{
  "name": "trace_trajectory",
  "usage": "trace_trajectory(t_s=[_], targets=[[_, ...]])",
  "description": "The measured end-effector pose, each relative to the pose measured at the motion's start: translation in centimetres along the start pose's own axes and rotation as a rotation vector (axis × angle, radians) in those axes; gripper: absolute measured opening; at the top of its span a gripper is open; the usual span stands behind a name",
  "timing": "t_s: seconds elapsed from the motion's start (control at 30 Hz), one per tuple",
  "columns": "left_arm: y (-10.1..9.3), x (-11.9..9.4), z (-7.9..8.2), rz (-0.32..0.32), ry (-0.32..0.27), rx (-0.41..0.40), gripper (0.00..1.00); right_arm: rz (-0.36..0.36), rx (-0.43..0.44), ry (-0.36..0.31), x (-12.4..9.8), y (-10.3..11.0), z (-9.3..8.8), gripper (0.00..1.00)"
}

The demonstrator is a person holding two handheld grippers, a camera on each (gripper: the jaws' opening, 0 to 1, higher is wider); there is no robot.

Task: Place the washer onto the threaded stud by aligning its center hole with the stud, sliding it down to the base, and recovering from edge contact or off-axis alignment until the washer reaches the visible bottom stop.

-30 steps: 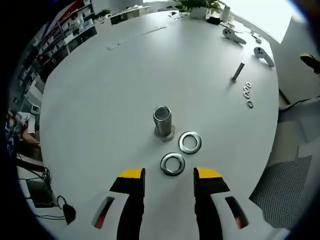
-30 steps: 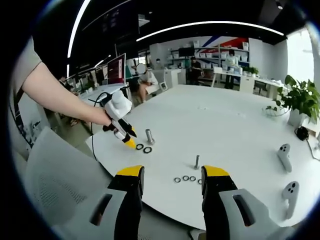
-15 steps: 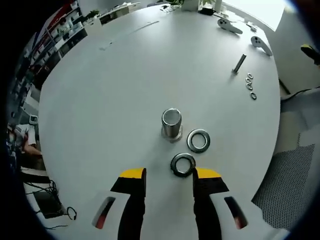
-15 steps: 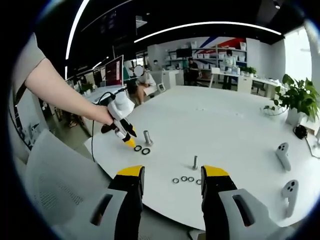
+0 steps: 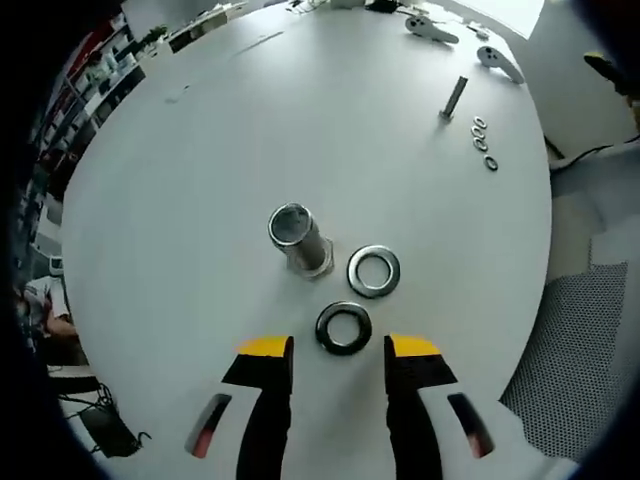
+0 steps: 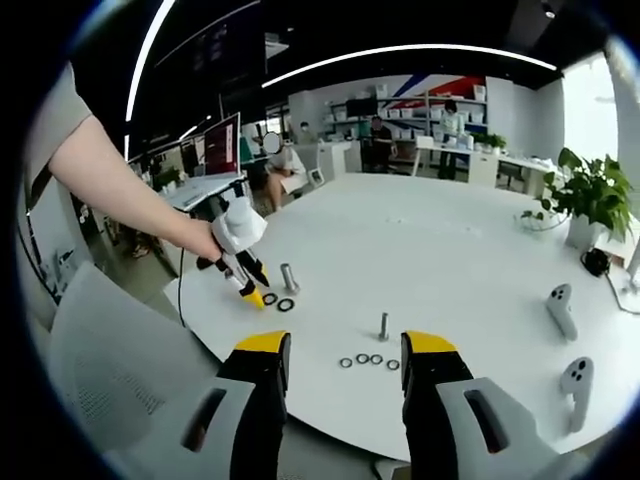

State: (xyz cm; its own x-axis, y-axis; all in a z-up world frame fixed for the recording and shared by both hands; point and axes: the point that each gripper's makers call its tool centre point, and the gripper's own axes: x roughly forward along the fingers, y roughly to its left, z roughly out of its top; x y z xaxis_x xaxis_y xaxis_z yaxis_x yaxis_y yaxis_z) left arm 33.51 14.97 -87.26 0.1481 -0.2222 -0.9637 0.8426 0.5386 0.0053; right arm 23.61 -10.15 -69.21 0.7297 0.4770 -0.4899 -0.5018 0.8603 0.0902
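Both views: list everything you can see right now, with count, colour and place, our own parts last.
Table: one, white, round, under everything.
Large stud: one, silver, upright near the left claw.
Large washers: two, silver, flat beside that stud; one further off, one just ahead of the open jaws.
Small stud: one, grey, upright ahead of the right claw.
Small washers: about four, dark, in a row.
Controllers: two, white, table's far side.
Potted plant: one, green, table edge.
Left claw: black, yellow-tipped, open.
Right claw: same colours, open.
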Motion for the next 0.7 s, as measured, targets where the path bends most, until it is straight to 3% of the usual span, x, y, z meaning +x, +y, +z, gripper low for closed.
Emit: trace_trajectory(t_s=[0.47, 0.7], targets=[[-0.37, 0.76, 0.56, -0.013, 0.033, 0.044, 0.33, -0.007, 0.002, 0.004, -0.02, -0.13, -0.10, 0.46], [-0.46, 0.70, 0.68, -0.007, 0.087, 0.038, 0.33, 0.001, 0.001, 0.008, 0.02, 0.02, -0.14, 0.46]])
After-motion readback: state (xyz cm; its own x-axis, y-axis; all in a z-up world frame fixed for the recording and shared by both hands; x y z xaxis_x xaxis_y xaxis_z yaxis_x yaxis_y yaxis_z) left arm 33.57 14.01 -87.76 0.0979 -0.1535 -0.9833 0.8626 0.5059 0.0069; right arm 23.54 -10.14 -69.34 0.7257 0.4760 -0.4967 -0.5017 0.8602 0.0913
